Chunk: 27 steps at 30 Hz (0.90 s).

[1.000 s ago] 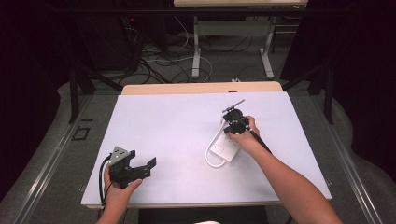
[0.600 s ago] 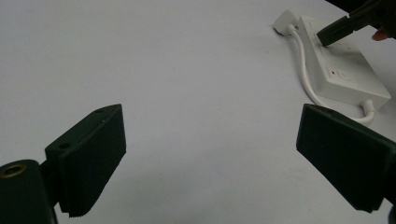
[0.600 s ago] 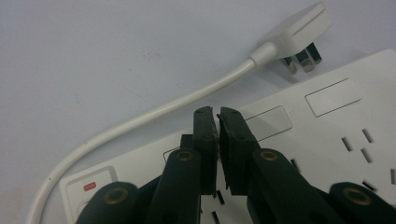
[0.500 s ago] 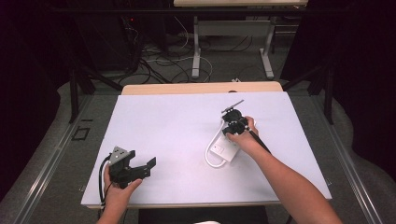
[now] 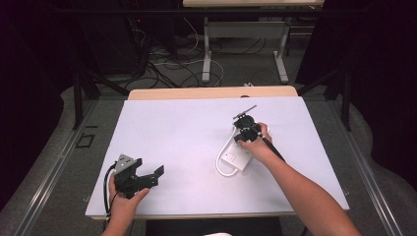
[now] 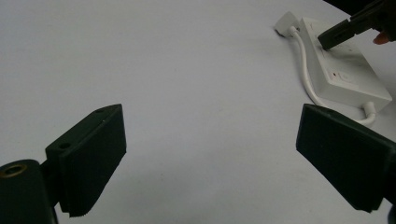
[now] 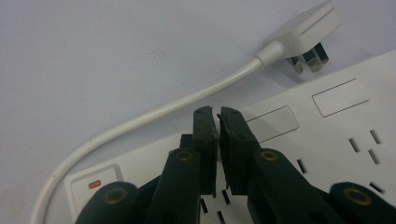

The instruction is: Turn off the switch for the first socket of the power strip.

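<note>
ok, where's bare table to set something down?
The middle and far-left of the table lie bare, between the left claw and the power strip. The near-right corner is crossed by the forearm. Crowded around the strip: its cable, plug and the right claw.

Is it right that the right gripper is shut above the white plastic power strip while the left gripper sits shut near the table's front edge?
Not quite. The left gripper is open: the left gripper view shows its two black jaws standing wide apart over bare table. The rest holds: the right gripper is shut above the white plastic power strip, and the left one sits near the front edge of the white table.
</note>
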Available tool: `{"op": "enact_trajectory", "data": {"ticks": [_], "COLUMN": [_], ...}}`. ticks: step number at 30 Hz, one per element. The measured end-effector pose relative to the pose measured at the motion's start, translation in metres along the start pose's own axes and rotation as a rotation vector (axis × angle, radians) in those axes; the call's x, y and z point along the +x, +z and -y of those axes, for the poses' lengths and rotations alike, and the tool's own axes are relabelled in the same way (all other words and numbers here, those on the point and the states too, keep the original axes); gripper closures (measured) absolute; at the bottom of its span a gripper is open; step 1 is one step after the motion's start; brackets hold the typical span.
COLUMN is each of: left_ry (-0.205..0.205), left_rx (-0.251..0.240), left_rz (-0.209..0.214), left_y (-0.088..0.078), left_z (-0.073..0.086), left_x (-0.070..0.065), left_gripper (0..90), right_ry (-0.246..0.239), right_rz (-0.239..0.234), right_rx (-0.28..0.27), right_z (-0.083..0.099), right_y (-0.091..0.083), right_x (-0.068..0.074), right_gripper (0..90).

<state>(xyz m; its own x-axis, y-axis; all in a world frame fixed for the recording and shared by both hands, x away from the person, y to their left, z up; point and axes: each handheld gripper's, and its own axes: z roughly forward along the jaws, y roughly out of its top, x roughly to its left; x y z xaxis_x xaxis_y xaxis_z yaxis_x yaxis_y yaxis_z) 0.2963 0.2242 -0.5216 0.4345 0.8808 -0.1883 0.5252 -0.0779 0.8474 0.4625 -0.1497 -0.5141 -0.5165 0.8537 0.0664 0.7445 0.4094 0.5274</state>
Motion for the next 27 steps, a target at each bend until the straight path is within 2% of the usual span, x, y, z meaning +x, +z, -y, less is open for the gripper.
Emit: {"op": "enact_trajectory", "data": {"ticks": [3,5,6,10,11,14,15,23,24,27], "left_ry": [-0.001,-0.009,-0.008,-0.007,-0.007,-0.009,-0.008,-0.011,-0.012,-0.013], "left_rx": [0.003,-0.001,-0.001,-0.004,-0.004,-0.003,-0.003,-0.01,-0.006,-0.003], "left_rz": [0.0,-0.001,-0.001,-0.002,-0.002,-0.003,-0.004,-0.012,-0.012,-0.015], "left_y": [-0.0002,0.0001,0.0002,0.0003,0.0002,0.0,-0.0001,0.0009,0.001,0.0016], "left_z": [0.0,0.0001,0.0001,0.0002,0.0002,0.0001,0.0,-0.0002,-0.0002,0.0], "left_x": [0.0003,0.0001,0.0002,-0.0001,-0.0001,-0.0001,0.0001,0.0012,0.0014,0.001], "left_gripper": [8.5,8.5,8.5,8.6,8.6,8.6,8.6,8.8,8.8,8.9], "right_ry": [-0.009,0.0,0.008,0.017,0.025,0.007,-0.019,0.002,-0.01,0.01], "right_rz": [-0.001,-0.007,0.002,-0.001,-0.002,0.009,0.015,0.016,0.019,0.018], "right_rx": [-0.002,-0.016,0.003,0.004,-0.012,-0.009,-0.008,-0.024,-0.03,-0.026], "right_z": [-0.0001,0.0001,-0.0005,-0.0001,0.0005,0.0004,0.001,0.0037,0.0042,0.0043], "right_y": [0.0002,0.0014,0.0003,0.0001,0.0011,0.0008,0.0012,0.0023,0.002,0.002], "right_x": [-0.0006,-0.0005,0.0001,0.0003,0.0006,0.0002,-0.0008,-0.0006,-0.0011,0.0001], "right_gripper": [85.4,85.4,85.4,86.2,86.2,89.0,90.0,90.0,90.0,90.0]}}
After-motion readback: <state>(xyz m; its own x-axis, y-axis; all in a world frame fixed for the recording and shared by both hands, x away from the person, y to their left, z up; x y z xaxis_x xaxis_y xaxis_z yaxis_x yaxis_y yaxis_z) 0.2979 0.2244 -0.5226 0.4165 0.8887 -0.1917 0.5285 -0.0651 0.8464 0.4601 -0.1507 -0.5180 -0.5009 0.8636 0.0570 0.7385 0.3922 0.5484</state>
